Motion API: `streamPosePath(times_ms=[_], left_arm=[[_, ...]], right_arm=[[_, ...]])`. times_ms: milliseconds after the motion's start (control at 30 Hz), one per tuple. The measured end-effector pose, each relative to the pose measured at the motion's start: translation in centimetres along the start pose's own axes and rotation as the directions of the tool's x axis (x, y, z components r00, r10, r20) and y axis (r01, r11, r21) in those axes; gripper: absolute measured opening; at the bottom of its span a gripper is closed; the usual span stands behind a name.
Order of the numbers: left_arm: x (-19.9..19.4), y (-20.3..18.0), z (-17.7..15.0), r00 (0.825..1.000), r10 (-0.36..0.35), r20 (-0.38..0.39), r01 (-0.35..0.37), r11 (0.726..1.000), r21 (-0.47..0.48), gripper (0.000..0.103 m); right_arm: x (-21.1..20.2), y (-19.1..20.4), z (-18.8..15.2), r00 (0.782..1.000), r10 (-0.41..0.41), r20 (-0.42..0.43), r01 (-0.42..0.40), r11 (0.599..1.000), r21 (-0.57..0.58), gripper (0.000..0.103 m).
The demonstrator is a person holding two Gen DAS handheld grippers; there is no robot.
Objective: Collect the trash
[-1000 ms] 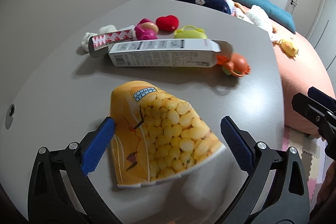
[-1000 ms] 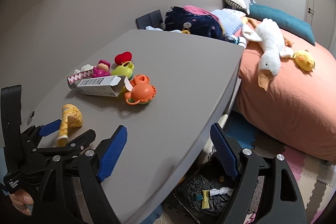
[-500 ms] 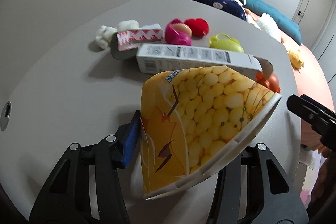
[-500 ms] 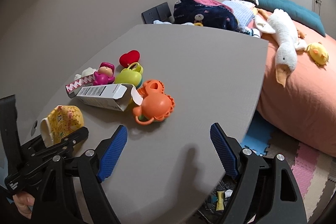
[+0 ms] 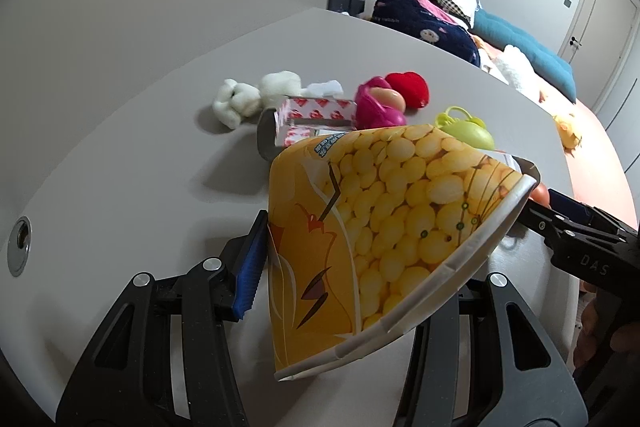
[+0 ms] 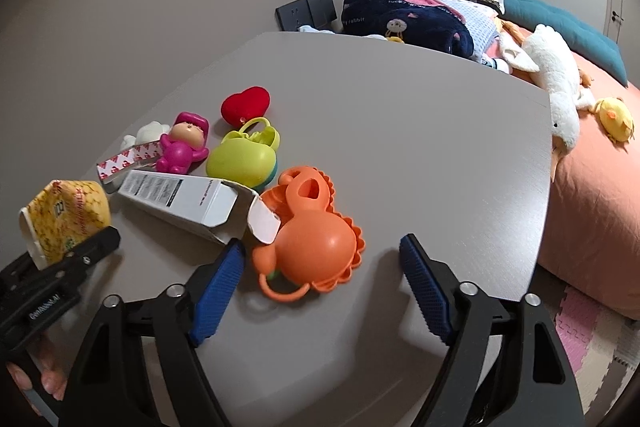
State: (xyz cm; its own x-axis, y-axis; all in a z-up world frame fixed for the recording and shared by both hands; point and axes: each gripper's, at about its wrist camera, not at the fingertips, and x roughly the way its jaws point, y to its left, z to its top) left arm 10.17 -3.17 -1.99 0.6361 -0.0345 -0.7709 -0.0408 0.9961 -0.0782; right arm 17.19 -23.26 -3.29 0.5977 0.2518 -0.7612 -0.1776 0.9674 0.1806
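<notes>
My left gripper [image 5: 352, 267] is shut on a crushed yellow paper cup [image 5: 380, 223] printed with corn kernels and holds it lifted above the grey table [image 5: 120, 179]. The cup also shows in the right wrist view [image 6: 66, 215] at the far left. My right gripper [image 6: 320, 287] is open and empty, low over the table, just in front of an orange toy [image 6: 316, 247]. A white carton [image 6: 188, 203] with an open flap lies left of the orange toy. A small red-and-white box [image 5: 316, 111] lies behind the cup. White crumpled tissue [image 5: 256, 95] lies beyond it.
A pink doll [image 6: 184, 143], a red heart [image 6: 246, 103], and a green toy [image 6: 244, 163] sit on the table. A bed [image 6: 592, 163] with plush toys stands to the right. The table edge [image 6: 540, 227] drops to a foam-mat floor [image 6: 580, 323].
My left gripper shut on the yellow cup and lifted it off the table. My right gripper moved forward over the table, closer to the orange toy.
</notes>
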Motion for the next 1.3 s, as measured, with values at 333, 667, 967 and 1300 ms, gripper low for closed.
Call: streamPosePath(times_ms=[333, 667, 967, 1300], left_arm=[[0.0, 0.4, 0.3, 1.000, 0.006, 0.004, -0.006, 1.000, -0.003, 0.049], [-1.8, -1.1, 0.0, 0.999, -0.019, 0.037, 0.019, 1.000, 0.008, 0.049], [-4.1, -2.8, -0.5, 0.996, -0.045, 0.071, 0.044, 0.999, 0.016, 0.049], [-7.0, -5.1, -0.8, 0.991, -0.069, 0.115, 0.064, 0.997, 0.046, 0.049]], right_arm=[[-0.3, 0.1, -0.3, 1.000, -0.015, 0.005, 0.015, 1.000, -0.024, 0.054], [-3.4, -1.1, -1.6, 0.999, -0.030, 0.033, 0.030, 0.999, 0.012, 0.054], [-7.6, -1.9, -2.3, 0.995, -0.028, 0.092, 0.025, 0.999, 0.033, 0.054], [-12.1, -2.7, -3.2, 0.987, -0.038, 0.157, 0.029, 0.998, 0.055, 0.054]])
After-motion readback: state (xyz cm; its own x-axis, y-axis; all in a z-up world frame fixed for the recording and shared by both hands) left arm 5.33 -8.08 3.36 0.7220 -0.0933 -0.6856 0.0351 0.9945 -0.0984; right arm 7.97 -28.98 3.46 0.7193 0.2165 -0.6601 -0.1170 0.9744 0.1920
